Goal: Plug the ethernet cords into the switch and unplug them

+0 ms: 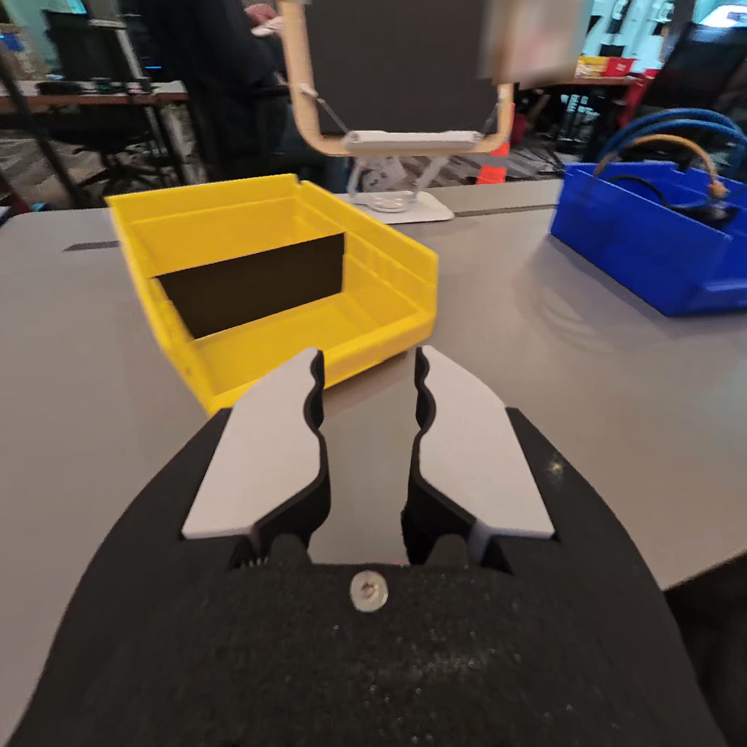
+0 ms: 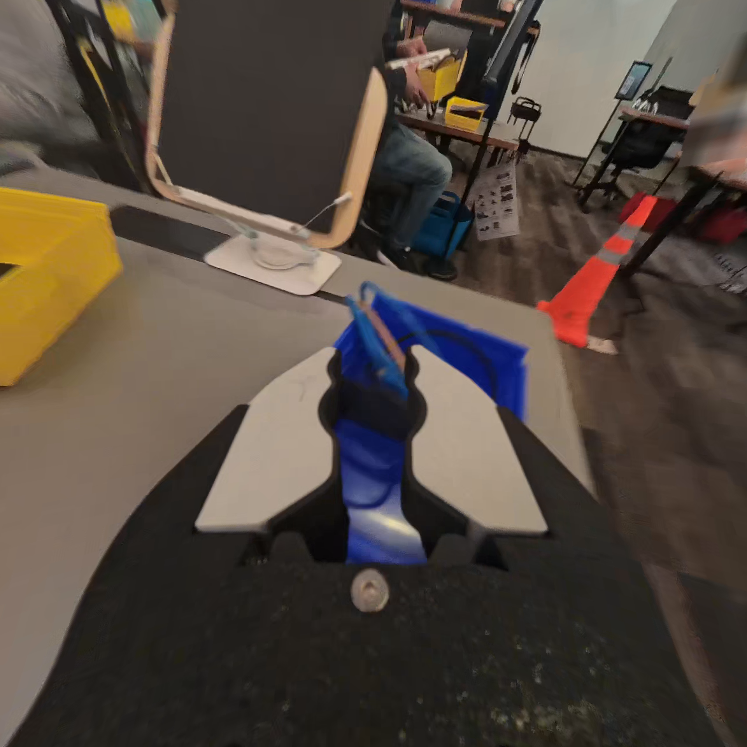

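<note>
Grey bench (image 1: 566,384) carries a yellow bin (image 1: 283,291) far left and a blue bin (image 1: 646,258) far right holding the ethernet cords (image 1: 679,133); left claw (image 1: 368,364) hovers open and empty, right claw (image 2: 374,364) parted over the cords, likely reaching for one.

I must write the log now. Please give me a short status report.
Left gripper open, empty, facing yellow bin. Right gripper open above blue bin; cords there, ungrasped. Switch not clearly seen. Nothing blocking.
</note>
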